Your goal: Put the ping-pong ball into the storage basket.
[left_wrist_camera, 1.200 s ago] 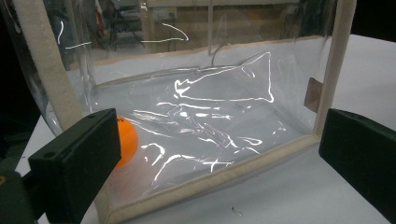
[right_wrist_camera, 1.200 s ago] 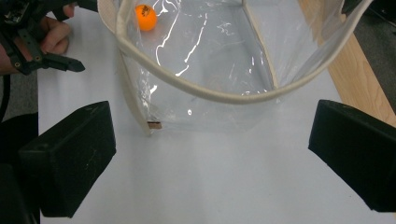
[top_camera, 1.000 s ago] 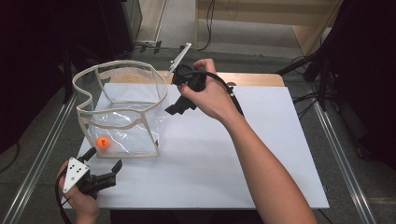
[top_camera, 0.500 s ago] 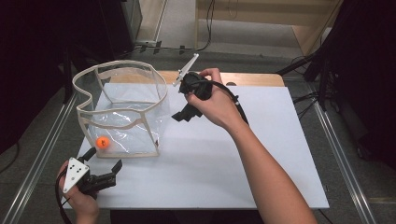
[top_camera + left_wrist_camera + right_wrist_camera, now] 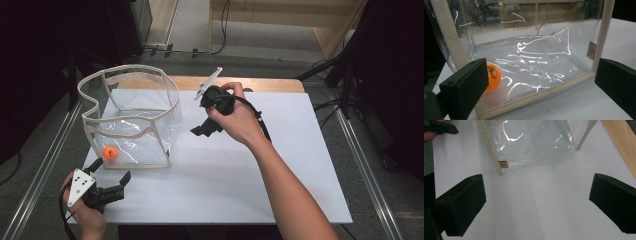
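A clear plastic bag (image 5: 131, 120) with beige trim stands open on the left of the white table top (image 5: 280, 170). An orange ball (image 5: 109, 152) lies inside it at its near left corner. My left gripper (image 5: 111, 170) rests at the table's near left edge, open, just short of the bag's front wall (image 5: 536, 62). The ball (image 5: 494, 76) shows through the plastic beside my left jaw. My right gripper (image 5: 202, 131) is held above the table to the right of the bag, open and empty, with its jaws pointing at the bag's corner (image 5: 502, 165).
A strip of bare wood (image 5: 270, 84) runs along the table's far edge. Metal rails (image 5: 367, 170) flank both sides of the table. The white surface right of the bag and in front of my right arm is free. The left hand and gripper (image 5: 439, 127) show far off in the right gripper view.
My right gripper has drifted a little to the right and nearer, away from the bag's rim. The left gripper, bag and ball have not moved.
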A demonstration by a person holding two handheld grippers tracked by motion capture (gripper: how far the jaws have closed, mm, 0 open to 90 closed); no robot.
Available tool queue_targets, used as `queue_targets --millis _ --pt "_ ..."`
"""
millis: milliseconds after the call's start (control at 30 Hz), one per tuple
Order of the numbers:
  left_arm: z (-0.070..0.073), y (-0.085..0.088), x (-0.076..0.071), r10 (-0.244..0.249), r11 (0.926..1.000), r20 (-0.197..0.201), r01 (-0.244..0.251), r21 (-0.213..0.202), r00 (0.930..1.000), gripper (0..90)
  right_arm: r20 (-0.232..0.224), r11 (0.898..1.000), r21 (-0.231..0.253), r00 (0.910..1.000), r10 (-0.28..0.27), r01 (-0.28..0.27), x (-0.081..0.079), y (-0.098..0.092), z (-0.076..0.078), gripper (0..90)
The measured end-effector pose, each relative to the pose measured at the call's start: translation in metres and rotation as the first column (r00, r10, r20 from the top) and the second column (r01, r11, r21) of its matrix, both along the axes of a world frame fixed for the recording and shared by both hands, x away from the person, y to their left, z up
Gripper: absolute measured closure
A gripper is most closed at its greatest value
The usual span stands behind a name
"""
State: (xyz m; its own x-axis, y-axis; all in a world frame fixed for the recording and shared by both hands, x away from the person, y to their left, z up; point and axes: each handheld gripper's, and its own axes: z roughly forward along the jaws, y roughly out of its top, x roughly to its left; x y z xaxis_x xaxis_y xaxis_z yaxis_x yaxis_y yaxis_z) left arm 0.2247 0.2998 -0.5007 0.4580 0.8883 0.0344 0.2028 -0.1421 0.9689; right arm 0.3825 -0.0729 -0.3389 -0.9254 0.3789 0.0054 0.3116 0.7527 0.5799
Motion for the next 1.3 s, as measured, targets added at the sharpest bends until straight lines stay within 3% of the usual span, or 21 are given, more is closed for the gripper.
queue_targets --millis 1300 --pt "0.0 0.0 0.0 0.002 1.0 0.0 -0.002 0.002 1.0 0.0 0.03 0.996 0.078 0.998 -0.055 0.053 -0.024 -0.046 -0.054 0.0"
